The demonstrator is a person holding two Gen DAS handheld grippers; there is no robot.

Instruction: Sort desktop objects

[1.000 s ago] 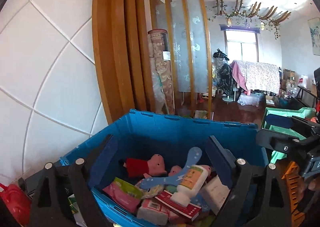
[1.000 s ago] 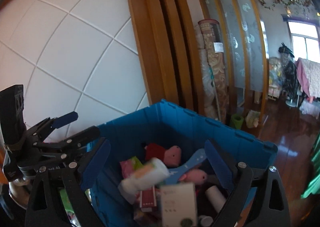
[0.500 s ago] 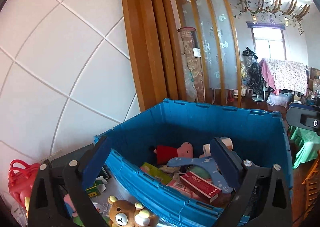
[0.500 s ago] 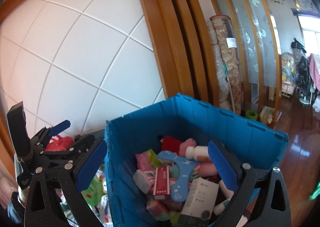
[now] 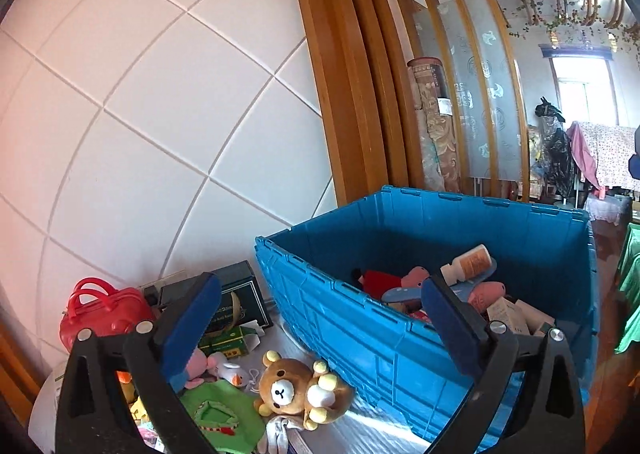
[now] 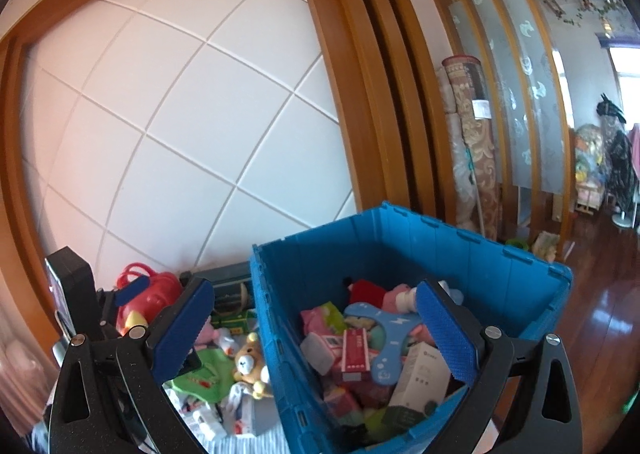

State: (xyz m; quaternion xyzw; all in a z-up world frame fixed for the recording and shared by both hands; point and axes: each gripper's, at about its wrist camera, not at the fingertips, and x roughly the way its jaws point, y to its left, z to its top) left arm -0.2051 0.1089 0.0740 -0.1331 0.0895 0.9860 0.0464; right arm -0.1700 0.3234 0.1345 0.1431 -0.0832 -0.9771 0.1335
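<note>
Left gripper [image 5: 316,318]: jaws spread wide, nothing between the pads; they have just been opening further. It is held over the tabletop beside the bin's left wall, pointing slightly down. It is also seen at the left edge of the right wrist view.
Right gripper [image 6: 312,318]: jaws wide apart, nothing clamped. It is held over the bin's near left corner.
Bin [image 5: 352,318]: blue plastic crate, open top, set at the tabletop's right side, its far corner close to the wooden door frame [image 5: 340,94].
Bin contents: a red and pink plush [image 5: 380,278] is seen by the far wall; a white bottle [image 5: 468,264] with an orange label lies tilted on the heap; a blue boomerang toy [image 6: 384,330] lies across the middle; a red box [image 6: 354,350] just left of it; a white carton [image 6: 420,378] toward the near right corner. Packets are piled beneath; the details cannot be told.
Tabletop [image 5: 372,434]: pale surface, crowded left of the bin.
Bear [image 5: 300,390]: brown plush, lying just beside the bin's left wall.
Green cloth [image 5: 224,414]: flat, left of the bear, touching it.
Duck [image 5: 230,368]: small white plush, behind the cloth.
Red bag [image 5: 100,314]: toy handbag, upright at the tabletop's far left, near the wall.
Dark box [image 5: 236,294]: upright at the far edge, between the bag and the bin.
Green box [image 5: 228,342]: small, lying in front of the dark box.
Wall [image 5: 160,94]: white panels with diagonal seams.
</note>
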